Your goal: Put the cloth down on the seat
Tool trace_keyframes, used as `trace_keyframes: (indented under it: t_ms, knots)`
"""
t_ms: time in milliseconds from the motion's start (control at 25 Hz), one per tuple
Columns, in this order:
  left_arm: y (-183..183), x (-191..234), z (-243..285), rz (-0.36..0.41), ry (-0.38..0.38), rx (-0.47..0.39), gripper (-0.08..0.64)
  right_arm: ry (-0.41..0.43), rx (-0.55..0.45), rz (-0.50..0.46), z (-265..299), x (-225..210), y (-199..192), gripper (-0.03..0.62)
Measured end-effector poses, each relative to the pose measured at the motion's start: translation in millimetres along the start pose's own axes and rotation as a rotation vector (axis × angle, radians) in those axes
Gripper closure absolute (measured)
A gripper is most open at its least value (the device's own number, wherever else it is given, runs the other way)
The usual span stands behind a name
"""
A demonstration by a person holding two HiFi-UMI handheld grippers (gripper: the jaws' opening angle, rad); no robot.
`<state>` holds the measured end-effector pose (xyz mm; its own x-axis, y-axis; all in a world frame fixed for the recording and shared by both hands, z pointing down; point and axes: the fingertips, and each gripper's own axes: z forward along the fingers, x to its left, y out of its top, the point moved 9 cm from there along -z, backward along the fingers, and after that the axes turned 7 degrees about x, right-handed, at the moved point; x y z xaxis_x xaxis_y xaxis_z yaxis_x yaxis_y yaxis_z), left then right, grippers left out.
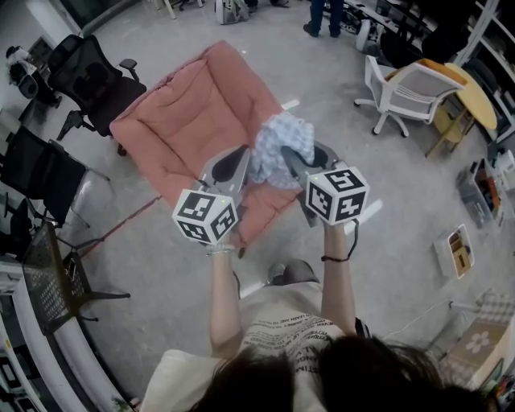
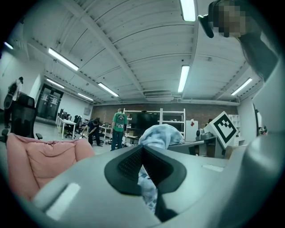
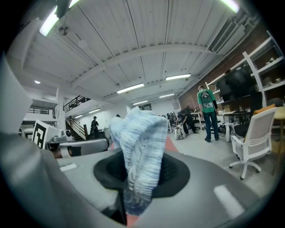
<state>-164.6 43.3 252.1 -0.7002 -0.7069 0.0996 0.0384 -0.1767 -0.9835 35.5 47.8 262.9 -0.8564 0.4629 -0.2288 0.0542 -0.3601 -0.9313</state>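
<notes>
A bunched pale blue cloth [image 1: 282,149] hangs in the air over the front right part of a wide pink cushioned seat [image 1: 193,121]. Both grippers hold it from the near side. My left gripper [image 1: 233,165] is shut on the cloth's left edge; in the left gripper view the cloth [image 2: 160,136] bulges above the jaw tips [image 2: 142,149] and a strip of it is pinched between them. My right gripper [image 1: 294,161] is shut on the right side, with a thick ribbed fold of cloth [image 3: 140,147] standing up between its pads. The pink seat [image 2: 40,162] shows low at the left.
A black office chair [image 1: 88,76] stands left of the seat, and folding black chairs [image 1: 40,173] line the left edge. A white office chair [image 1: 406,92] and a wooden table [image 1: 471,92] are at the right. Boxes [image 1: 459,249] lie on the floor. People [image 1: 322,16] stand far back.
</notes>
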Motion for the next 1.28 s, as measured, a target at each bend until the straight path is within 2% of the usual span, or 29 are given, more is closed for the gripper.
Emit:
trace_keyframes:
  t_ms: [320,640,1280]
  knots:
    - [-21.5,1.7,14.1,-0.046,-0.013,0.042,0.561,0.020,0.024,0.048,8.0,-12.2,-14.8,0.472]
    - [-24.3,26.1,46.1,-0.083,0.018,0.052,0.561,0.097,0.062,0.080,51.5,-37.5,-6.1,0.472]
    - [-20.5,99.6,127.9,-0.145,0.188,0.053,0.561,0.205,0.178,0.033,164.1,-119.8,25.1,0.472]
